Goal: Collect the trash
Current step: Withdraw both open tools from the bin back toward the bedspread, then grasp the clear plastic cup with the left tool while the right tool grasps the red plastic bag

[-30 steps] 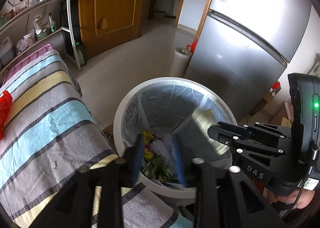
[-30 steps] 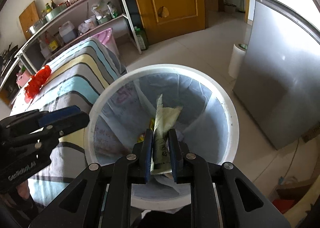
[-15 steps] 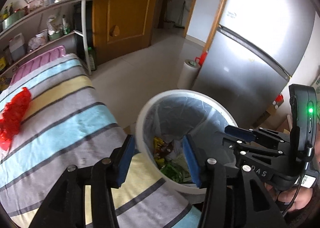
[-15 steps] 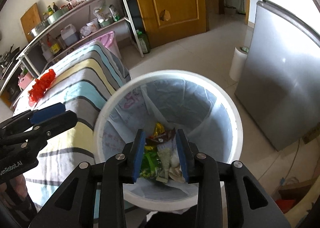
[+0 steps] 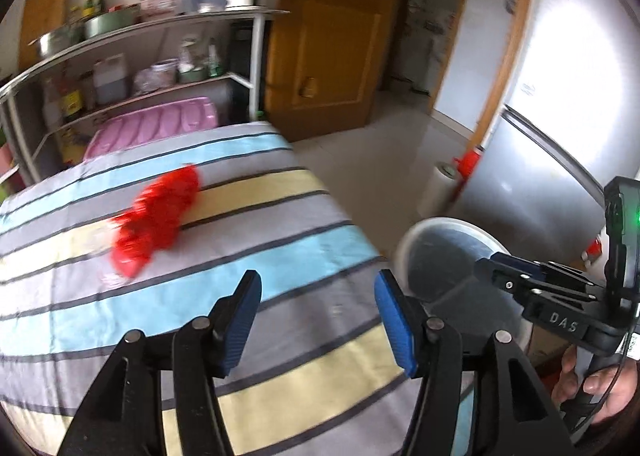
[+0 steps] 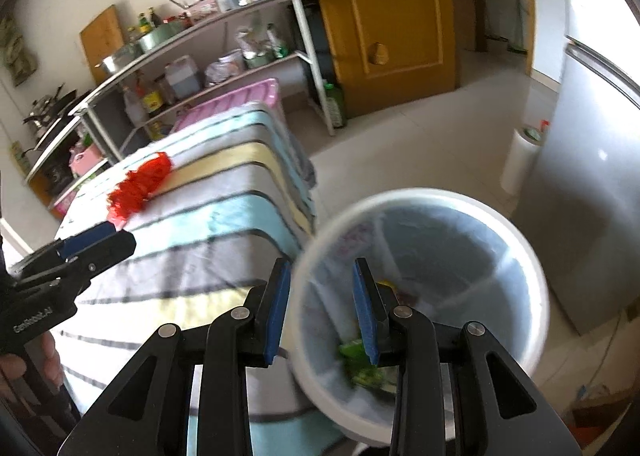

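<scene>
A crumpled red wrapper (image 5: 158,212) lies on the striped tablecloth (image 5: 256,288), also in the right wrist view (image 6: 140,184). My left gripper (image 5: 318,322) is open and empty over the cloth, short of the wrapper. The white bin (image 6: 532,284) with a clear liner stands beside the table and holds green and yellow wrappers (image 6: 360,366). My right gripper (image 6: 322,312) is open and empty above the bin's near rim. The bin (image 5: 408,252) shows at the right in the left wrist view.
A metal shelf rack (image 6: 208,52) with pots and bottles stands behind the table, with a pink crate (image 5: 156,128) under it. A silver fridge (image 5: 560,128) and a white roll (image 6: 520,160) stand right. A wooden door (image 6: 392,16) is at the back.
My right gripper opened and dropped the pale wrapper into the bin. Both grippers swung left from the bin toward the table; the left one opened wider and now faces the red wrapper.
</scene>
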### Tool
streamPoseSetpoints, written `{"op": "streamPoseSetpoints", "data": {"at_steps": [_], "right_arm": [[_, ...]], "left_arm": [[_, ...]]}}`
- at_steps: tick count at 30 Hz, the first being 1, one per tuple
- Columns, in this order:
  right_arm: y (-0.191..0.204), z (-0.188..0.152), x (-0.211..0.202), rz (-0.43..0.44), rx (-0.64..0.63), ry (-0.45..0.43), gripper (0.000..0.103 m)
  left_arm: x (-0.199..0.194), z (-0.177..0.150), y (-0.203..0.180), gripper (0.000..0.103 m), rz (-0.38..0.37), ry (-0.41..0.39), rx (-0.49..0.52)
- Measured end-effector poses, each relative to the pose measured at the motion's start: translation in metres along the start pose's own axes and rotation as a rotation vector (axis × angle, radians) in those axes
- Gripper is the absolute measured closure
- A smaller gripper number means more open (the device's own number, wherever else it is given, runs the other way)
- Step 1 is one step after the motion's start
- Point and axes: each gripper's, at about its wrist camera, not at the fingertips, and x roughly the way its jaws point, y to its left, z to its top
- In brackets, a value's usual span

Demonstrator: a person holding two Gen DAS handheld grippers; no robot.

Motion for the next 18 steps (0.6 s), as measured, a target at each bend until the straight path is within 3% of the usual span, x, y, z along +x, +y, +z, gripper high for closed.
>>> {"op": "streamPoseSetpoints", "data": {"at_steps": [14, 18], "right_arm": [[0.097, 0.038, 0.042, 0.114, -0.129, 0.046, 0.068], [0.121, 0.051, 0.059, 0.15, -0.126, 0.061, 0.054]], "left_arm": [[-0.026, -0.008, 0.116, 0.038, 0.207, -0.035, -0.145], [-0.025, -0.009, 0.142, 0.038, 0.23, -0.023, -0.162]]}}
